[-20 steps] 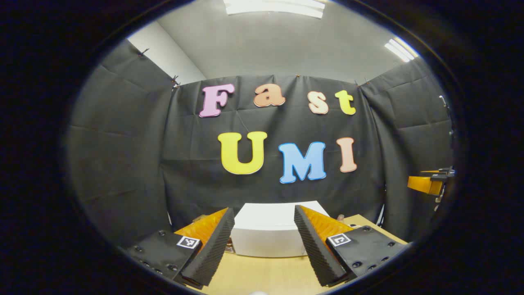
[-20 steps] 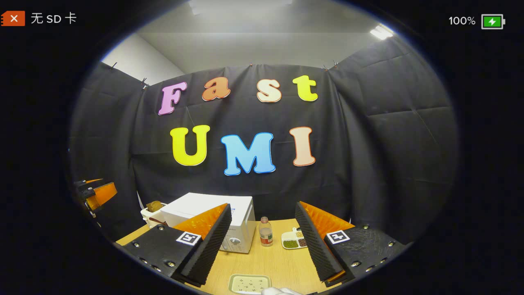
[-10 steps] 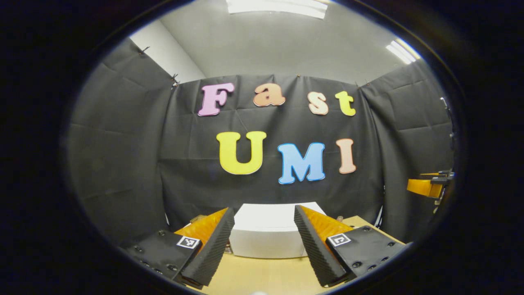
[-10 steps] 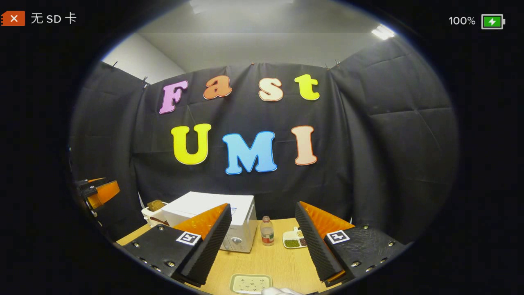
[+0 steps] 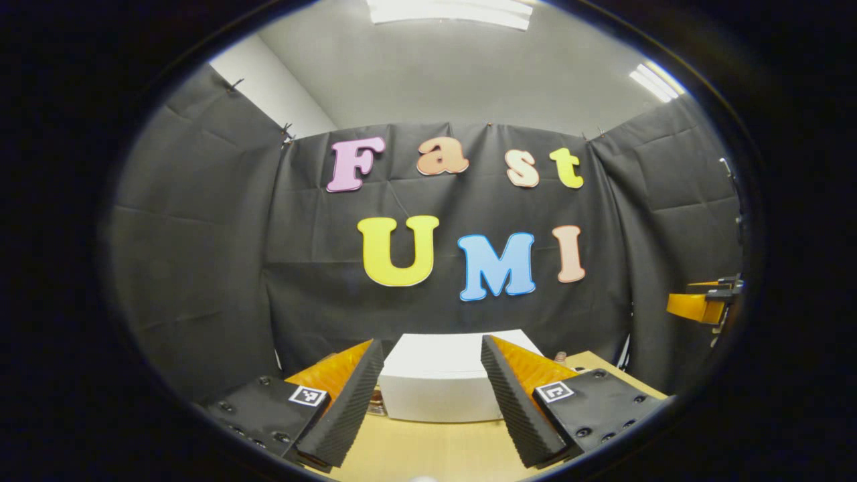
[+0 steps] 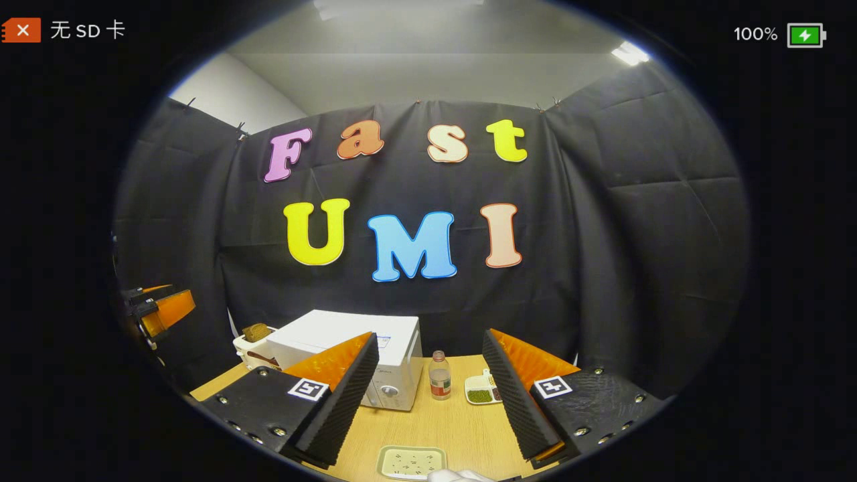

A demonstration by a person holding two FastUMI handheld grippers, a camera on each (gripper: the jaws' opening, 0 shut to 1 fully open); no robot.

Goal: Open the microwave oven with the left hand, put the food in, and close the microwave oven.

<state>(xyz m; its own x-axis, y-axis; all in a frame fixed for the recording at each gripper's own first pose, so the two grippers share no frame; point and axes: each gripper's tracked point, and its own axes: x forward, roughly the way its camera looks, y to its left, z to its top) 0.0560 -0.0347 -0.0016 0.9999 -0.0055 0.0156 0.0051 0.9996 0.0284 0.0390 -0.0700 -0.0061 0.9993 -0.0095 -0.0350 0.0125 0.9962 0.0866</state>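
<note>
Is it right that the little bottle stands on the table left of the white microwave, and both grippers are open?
Not quite. In the right gripper view the bottle stands on the table to the right of the microwave, between it and a small dish. The rest holds: the right gripper and the left gripper are both open.

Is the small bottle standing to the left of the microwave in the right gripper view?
No, the bottle stands upright on the table just right of the microwave.
</note>
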